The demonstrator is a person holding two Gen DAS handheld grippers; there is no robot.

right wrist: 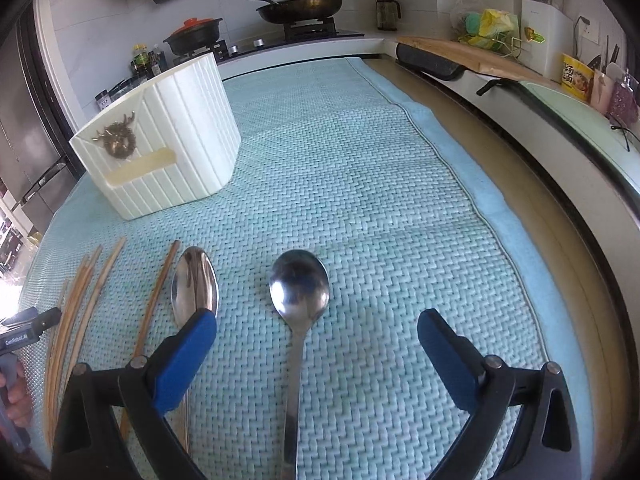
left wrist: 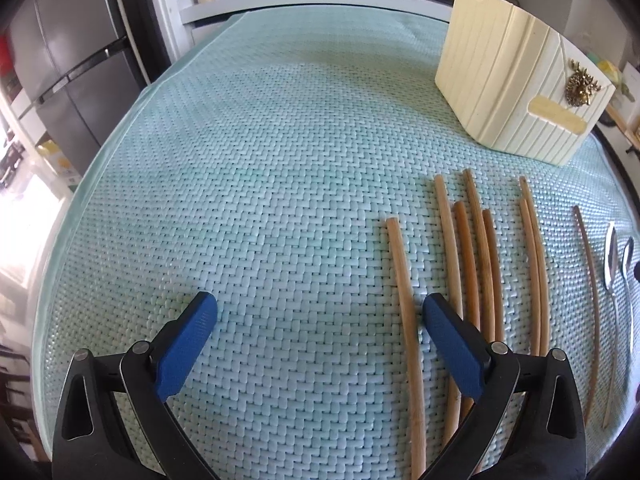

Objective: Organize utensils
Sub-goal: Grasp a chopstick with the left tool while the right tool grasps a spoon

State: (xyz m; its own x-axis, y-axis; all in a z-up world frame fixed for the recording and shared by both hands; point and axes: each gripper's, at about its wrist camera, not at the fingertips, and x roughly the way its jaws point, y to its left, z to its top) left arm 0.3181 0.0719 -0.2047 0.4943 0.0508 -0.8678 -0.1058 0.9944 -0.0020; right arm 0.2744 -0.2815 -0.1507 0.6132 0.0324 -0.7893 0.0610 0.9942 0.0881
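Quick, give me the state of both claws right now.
Left claw: open, holding nothing, above the mat beside the chopsticks.
Right claw: open, holding nothing, straddling a spoon.

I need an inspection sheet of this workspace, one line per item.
Surface: woven mat, pale green, covers the table.
Job's things: cream holder upright; chopsticks lying side by side; two spoons, bowls pointing away.
Clutter: nothing seen on the mat.
Grippers: left gripper open, holding nothing; right gripper open above one spoon's handle.
Cables: nothing seen.
Surroundings: stove with pan, fridge.
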